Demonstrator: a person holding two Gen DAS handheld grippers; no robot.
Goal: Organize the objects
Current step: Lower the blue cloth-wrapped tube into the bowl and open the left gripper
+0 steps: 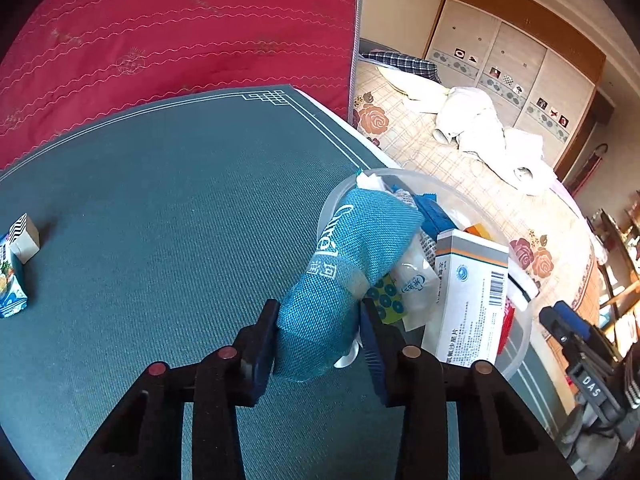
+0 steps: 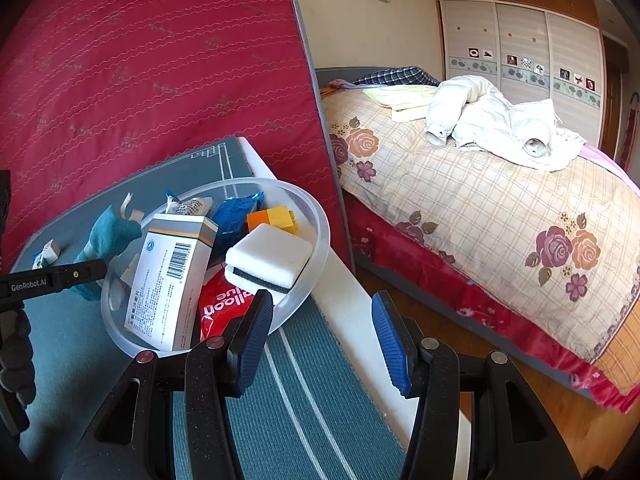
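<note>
The left tongs [image 1: 318, 330] are clamped on a teal woven pouch [image 1: 352, 264] with white lettering; both blue pads press its lower end, and its upper end leans over the rim of the clear plastic bowl [image 2: 316, 216]. That bowl stands at the worktop's [image 1: 160, 200] right edge, near the far right corner where the white border pattern turns. Inside it lie a white medicine box [image 2: 172, 276] with a barcode, tilted on end, a white sponge [image 2: 268, 258] with a dark layer, a yellow-and-orange toy block [image 2: 274, 218], a blue wrapper [image 2: 232, 220], a red packet [image 2: 220, 304] and small white sachets [image 1: 416, 284] — all heaped together.

The right tongs [image 2: 322, 334] stand open with nothing between the pads, just beside the bowl's near rim and over the worktop's right edge.

At the worktop's left edge sit a small cube-shaped box [image 1: 25, 238] with a black-and-white zigzag top and, touching it, a blue carton [image 1: 10, 280].

Behind the worktop stands an upright red quilted mattress [image 1: 160, 28]; to the right is a bed [image 2: 480, 200] with a floral cover and a white jacket [image 2: 500, 128] on it.
</note>
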